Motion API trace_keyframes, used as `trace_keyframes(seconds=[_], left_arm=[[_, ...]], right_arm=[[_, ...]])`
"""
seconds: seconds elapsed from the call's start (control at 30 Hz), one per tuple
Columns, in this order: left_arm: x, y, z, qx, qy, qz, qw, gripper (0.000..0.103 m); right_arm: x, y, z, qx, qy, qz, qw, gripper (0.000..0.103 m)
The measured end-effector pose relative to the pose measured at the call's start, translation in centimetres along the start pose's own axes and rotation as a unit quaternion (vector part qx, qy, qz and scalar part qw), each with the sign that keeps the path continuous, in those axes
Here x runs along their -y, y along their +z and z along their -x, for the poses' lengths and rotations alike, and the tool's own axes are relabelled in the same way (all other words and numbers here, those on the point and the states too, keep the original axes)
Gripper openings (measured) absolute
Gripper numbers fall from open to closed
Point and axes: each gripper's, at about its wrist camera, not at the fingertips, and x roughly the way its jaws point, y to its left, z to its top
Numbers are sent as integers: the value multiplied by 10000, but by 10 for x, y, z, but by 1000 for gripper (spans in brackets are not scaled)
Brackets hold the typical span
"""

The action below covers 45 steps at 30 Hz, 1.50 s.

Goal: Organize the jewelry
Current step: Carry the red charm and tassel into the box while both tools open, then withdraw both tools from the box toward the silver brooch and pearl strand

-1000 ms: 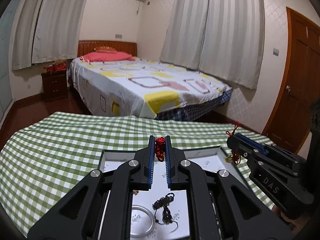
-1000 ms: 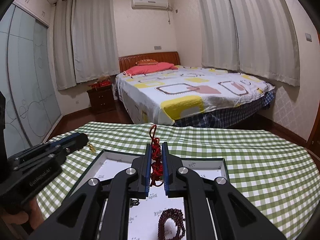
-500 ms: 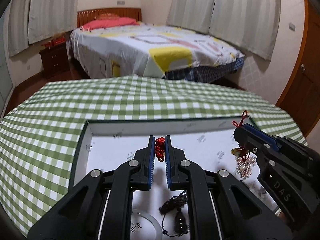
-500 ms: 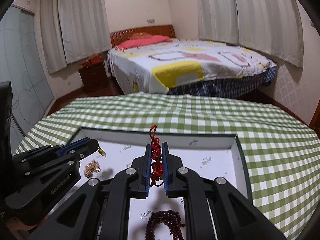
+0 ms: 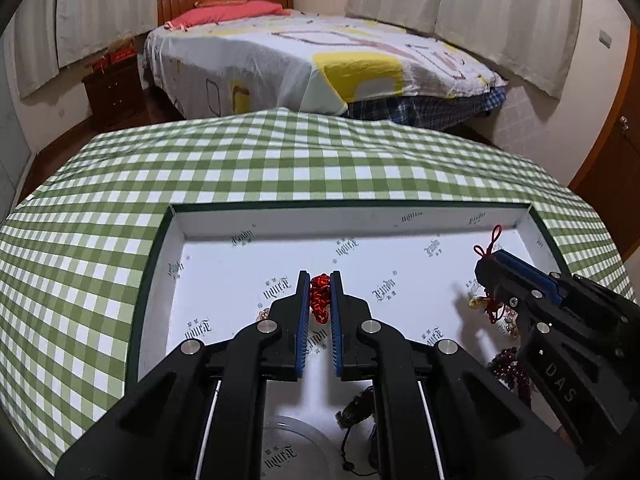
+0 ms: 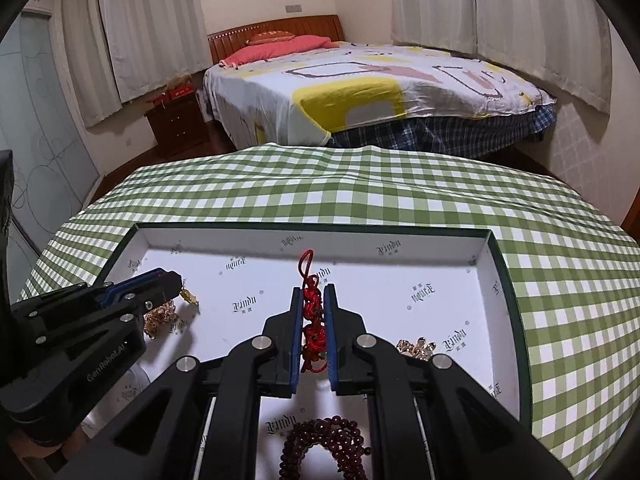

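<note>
Both tongs are pinching knotted red cord. The left tongs (image 5: 320,280) grip a red knot (image 5: 319,298) between their blue pads, and the right tongs (image 6: 313,294) clamp a second red knot (image 6: 313,320) whose loop sticks up past the tips. Both hang over the tray (image 5: 176,240), a shallow white-lined box with a dark rim that sits on the green-checked bench (image 5: 280,160).

A second ago both views looked out level across the room, with the air conditioner and curtain tops showing; now they tilt down and the tray fills the near half of each picture. The tongs have come lower and closer to the tray floor, their grip unchanged.

In the left view the right tongs (image 5: 486,266) show at the right, with gold pieces (image 5: 478,301) dangling under their knot just above the lining. In the right view the left tongs (image 6: 176,280) show at the left, and their gold charm (image 6: 160,316) now reaches the tray floor.

Lying in the tray: a dark red bead bracelet (image 6: 324,448) at the near edge, a gold trinket (image 6: 416,347) to the right of the right tongs, a black cord pendant (image 5: 356,412) and a clear bangle (image 5: 296,440) near the left tongs.

Beyond the bench stands a bed (image 5: 320,60).
</note>
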Motion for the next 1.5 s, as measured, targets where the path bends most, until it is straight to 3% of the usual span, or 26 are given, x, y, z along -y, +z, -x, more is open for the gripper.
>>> trace_keyframes(seconds=[0.47,0.53,0.6,0.77,1.3,1.5], left_arm=[[10,-2,2,83,146,-185,9997,14],[10,-2,4,113,149,-167,9997,29],[9,-3,7,172,163,-144,9996,34],[8,-3,10,213,166,-141,9995,39],[-5,-10,37,616,360,25,9974,73],[-12,-15,53,816,511,87,9953,84]], right_arm=[[-1,1,-4,-144,-17,43,9999,14],[-1,1,-3,-130,-17,34,9999,20],[0,1,-3,-108,-16,28,9999,25],[-1,0,-1,-65,-29,24,10000,32],[0,-2,12,184,-92,19,9998,55],[1,-3,25,325,-119,-12,9994,72]])
